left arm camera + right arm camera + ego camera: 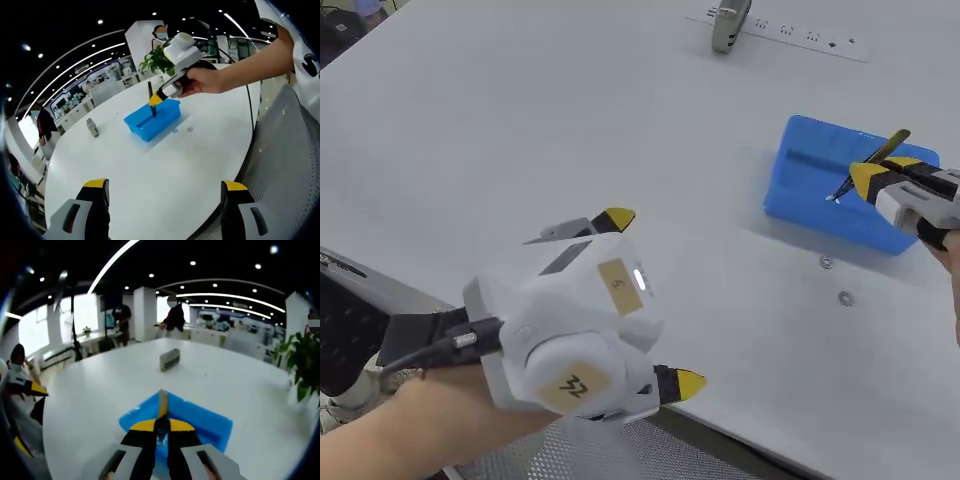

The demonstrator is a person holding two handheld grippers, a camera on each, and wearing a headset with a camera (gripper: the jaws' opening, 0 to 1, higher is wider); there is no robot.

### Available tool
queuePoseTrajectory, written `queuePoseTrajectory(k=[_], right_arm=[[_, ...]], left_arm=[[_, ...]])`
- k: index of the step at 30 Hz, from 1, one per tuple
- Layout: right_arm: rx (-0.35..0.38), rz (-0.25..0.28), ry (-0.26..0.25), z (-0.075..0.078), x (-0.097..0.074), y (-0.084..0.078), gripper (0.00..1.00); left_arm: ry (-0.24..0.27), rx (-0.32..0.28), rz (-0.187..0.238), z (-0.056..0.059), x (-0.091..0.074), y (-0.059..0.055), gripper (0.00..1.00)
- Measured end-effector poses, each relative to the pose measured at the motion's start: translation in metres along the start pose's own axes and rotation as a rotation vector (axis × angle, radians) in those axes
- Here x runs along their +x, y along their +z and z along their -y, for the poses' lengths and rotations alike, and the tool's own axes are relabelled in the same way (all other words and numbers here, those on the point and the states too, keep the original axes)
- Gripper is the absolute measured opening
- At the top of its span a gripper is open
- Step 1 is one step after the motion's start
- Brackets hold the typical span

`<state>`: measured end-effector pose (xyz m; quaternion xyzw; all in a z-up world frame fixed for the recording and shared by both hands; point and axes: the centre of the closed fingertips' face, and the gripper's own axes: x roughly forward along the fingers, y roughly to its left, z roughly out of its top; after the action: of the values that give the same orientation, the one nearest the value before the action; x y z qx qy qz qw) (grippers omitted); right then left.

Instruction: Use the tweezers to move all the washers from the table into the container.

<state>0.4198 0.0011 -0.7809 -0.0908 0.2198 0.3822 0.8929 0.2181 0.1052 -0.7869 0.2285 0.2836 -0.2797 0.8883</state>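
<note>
Your right hand-held gripper [865,180], clamped on the tweezers [882,153], aims into the container [800,185], left hand-held gripper [652,300] spread apart; washers [826,262] at its 6 o'clock on the worktop [520,120] look light, slippery: pinch a rim.

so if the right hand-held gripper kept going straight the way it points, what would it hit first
Most likely the container: the right hand-held gripper aims its tweezers down into it, tips near the floor, though depth is unclear.
</note>
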Motion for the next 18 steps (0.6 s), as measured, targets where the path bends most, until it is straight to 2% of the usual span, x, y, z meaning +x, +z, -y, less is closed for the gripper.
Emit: queuePoseTrajectory(k=[3,13,18], right_arm=[[0.008,-0.008,-0.004,0.004,0.001,-0.002,0.03],[0.008,-0.042,0.000,0.000,0.010,-0.015,0.03],[0.001,-0.041,-0.006,0.000,0.008,-0.015,0.03]], left_arm=[[0.000,0.003,-0.001,0.000,0.000,0.000,0.94],[0.009,-0.001,0.000,-0.002,-0.001,0.000,0.94],[0.011,0.004,-0.004,-0.002,0.000,-0.001,0.94]])
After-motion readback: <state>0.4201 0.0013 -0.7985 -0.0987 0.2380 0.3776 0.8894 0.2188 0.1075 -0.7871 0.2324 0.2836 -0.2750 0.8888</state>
